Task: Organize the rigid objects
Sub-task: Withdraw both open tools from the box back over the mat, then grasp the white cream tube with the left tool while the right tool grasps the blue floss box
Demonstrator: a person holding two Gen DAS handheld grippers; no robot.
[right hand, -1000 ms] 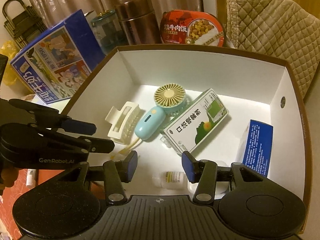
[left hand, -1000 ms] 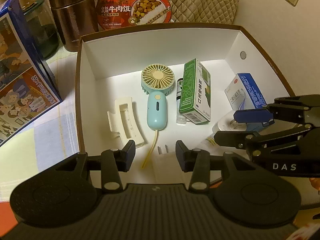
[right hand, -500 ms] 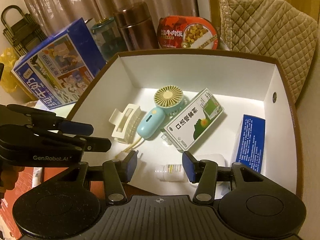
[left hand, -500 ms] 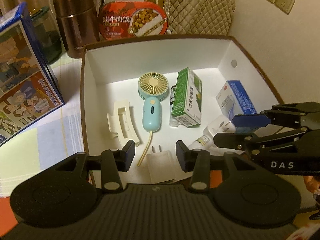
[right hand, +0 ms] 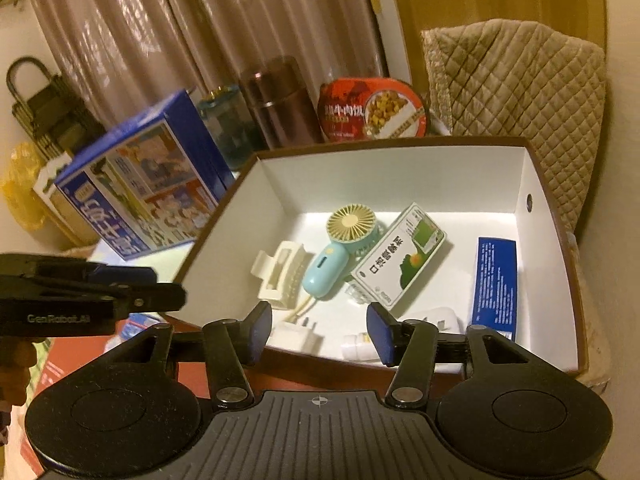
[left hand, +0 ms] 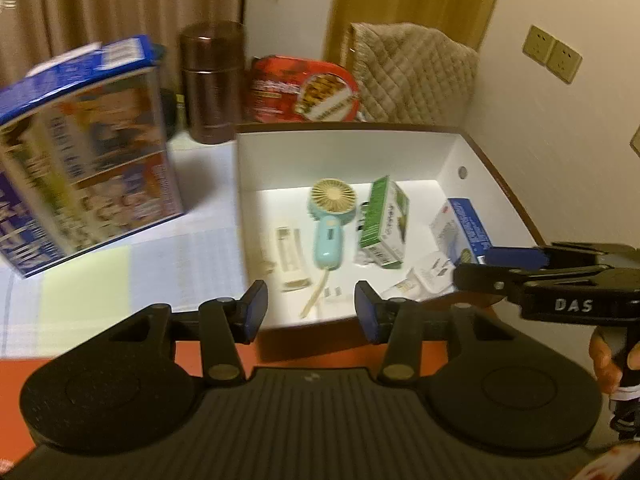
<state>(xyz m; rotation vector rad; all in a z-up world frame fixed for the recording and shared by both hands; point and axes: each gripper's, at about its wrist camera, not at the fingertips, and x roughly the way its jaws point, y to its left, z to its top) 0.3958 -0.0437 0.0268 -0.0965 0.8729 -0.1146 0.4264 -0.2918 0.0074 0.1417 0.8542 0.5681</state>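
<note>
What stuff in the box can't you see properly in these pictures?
- Little bottle: right wrist view, partly behind the right claw; its label is too small to read.
- White charger: right wrist view, one corner sits behind a claw finger.
- Hair clip: left wrist view, smeared by motion blur.
- Blue box: left wrist view, its near end is covered by the other claw.

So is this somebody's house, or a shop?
Most likely a room in someone's home: curtains hang behind the table, a quilted cushion leans by the wall, and a box holds everyday bits like a little fan.
</note>
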